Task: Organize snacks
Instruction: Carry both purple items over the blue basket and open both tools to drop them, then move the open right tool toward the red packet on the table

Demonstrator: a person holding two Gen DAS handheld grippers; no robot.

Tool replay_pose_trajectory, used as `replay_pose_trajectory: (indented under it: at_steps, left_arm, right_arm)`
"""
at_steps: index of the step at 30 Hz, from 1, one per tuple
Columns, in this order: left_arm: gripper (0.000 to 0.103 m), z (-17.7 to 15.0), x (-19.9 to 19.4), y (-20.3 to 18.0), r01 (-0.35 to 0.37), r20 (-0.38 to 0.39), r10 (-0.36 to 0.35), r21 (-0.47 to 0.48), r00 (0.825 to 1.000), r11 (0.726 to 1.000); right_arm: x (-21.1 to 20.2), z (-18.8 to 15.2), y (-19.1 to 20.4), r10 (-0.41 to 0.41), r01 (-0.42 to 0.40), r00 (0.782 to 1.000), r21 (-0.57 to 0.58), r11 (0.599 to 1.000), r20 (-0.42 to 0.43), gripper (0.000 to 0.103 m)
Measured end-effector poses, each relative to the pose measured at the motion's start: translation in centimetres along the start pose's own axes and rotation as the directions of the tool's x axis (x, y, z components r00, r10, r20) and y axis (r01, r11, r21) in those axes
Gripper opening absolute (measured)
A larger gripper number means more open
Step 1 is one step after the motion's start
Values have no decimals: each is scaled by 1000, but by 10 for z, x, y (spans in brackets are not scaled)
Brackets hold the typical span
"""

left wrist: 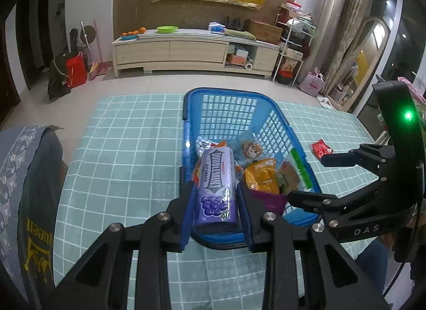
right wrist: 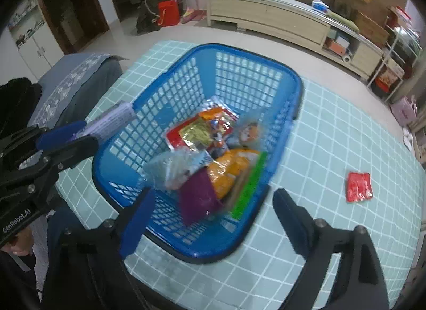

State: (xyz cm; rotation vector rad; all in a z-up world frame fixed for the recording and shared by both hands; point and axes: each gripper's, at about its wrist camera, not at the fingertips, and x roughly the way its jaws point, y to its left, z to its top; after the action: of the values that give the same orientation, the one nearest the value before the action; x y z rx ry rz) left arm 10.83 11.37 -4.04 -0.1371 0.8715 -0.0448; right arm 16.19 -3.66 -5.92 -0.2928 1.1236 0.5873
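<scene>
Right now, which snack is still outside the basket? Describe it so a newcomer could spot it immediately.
Start at the blue basket on the teal checked tablecloth. Look to its right in the right wrist view, out on the bare cloth: a small flat red packet lies there alone. Every other wrapper sits inside the basket, and the purple Doublemint tube is clamped in the left tongs.

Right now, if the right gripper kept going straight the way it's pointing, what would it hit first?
Most likely the purple snack packet at the near end of the blue basket. The right gripper stands open and empty above the basket's near rim, though depth is hard to judge.
</scene>
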Motion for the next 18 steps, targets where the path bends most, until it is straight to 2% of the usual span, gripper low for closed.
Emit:
replay_pose_trajectory:
  at_steps: [8,12,18]
  left_arm:
    - [29,6,9,-27,20,-18,-20,38,1000,999]
    - [29,8,17,-36,31,-26,-30,53,999,998]
    - [29,10,37,-45,42,-52,-39,59,998,997]
  right_arm:
    - [-13,-13,-28,-41,39,999,82,996,26,95]
    - [-12,-15,-39,-34,30,999,121,992,25,95]
    - [-8,-17,-49,-19,15,999,106,994,44,95]
